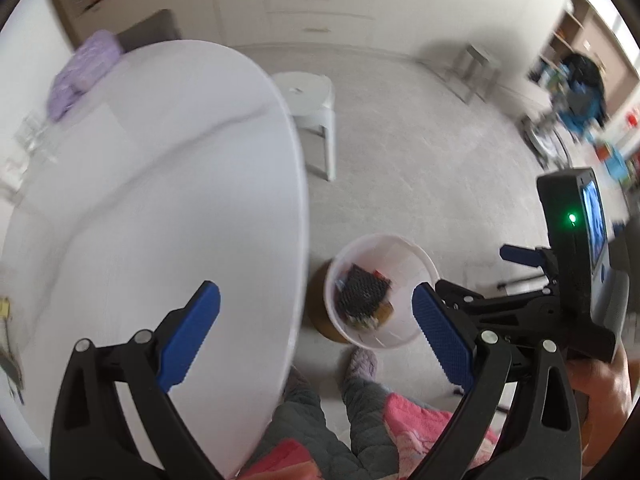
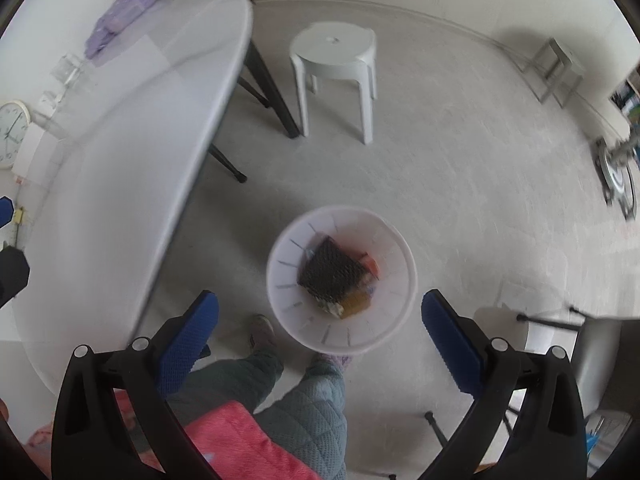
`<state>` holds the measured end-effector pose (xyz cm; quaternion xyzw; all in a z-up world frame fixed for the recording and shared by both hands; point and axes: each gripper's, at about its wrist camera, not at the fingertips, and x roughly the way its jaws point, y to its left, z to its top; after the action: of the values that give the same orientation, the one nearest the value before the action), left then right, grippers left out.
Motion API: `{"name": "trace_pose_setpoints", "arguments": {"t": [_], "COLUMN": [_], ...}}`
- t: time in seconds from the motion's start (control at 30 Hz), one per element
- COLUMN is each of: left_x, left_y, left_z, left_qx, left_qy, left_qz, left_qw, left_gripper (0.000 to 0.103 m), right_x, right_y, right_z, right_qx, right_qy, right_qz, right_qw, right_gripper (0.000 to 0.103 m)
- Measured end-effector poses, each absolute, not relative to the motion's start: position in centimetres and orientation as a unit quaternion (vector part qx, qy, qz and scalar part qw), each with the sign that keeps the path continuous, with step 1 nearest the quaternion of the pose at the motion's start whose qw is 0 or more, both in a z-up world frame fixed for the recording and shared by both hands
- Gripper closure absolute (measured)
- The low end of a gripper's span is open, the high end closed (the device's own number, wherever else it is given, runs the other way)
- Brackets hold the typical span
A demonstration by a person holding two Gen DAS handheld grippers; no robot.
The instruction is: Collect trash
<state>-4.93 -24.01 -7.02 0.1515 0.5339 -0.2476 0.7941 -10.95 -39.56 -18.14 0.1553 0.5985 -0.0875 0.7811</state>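
Observation:
A white plastic bin [image 2: 396, 312] stands on the floor beside the table; it also shows in the left wrist view [image 1: 424, 264]. Inside lie a black mesh piece [image 2: 330, 270], orange and yellowish scraps [image 2: 356, 304] and other trash. My right gripper [image 2: 320, 332] is open and empty, high above the bin. My left gripper [image 1: 316, 332] is open and empty, above the table's edge and the bin. The right gripper's body [image 1: 568, 264] shows at the right of the left wrist view.
A white round table [image 2: 120, 160] with black legs is at left, carrying a purple pouch [image 2: 120, 20], clear glassware [image 2: 68, 68] and a clock [image 2: 12, 132]. A white stool [image 2: 336, 68] stands beyond the bin. The person's legs [image 2: 304, 400] are below.

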Motion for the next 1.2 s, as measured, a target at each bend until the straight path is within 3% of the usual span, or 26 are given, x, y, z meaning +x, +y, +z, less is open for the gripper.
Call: {"name": "trace_pose_setpoints", "arguments": {"t": [0.43,0.73,0.93,1.2], "left_x": [-1.2,-2.5,-3.3,-2.2], "left_y": [-7.2,-0.5,0.9,0.0], "left_z": [3.1,9.5,10.6,9.4], "left_qx": [0.03,-0.007,-0.014,-0.015], "left_qy": [0.441,0.349,0.324,0.337], "left_qz": [-0.055,0.03,0.047,0.037], "left_qw": [0.895,0.937,0.945,0.941], "left_gripper": [0.011,0.007,0.007,0.007], "right_x": [-0.3,0.6,-0.5,-1.2], "right_y": [-25.5,-21.5,-21.7,-21.7], "right_z": [-4.7,5.1,7.6,7.1], "right_qx": [0.047,0.021,0.019,0.025], "right_qy": [0.485,0.368,0.322,0.332], "right_qz": [0.074,0.112,0.118,0.113], "right_qw": [0.87,0.923,0.939,0.936], "right_gripper": [0.002,0.002,0.002,0.002]}}
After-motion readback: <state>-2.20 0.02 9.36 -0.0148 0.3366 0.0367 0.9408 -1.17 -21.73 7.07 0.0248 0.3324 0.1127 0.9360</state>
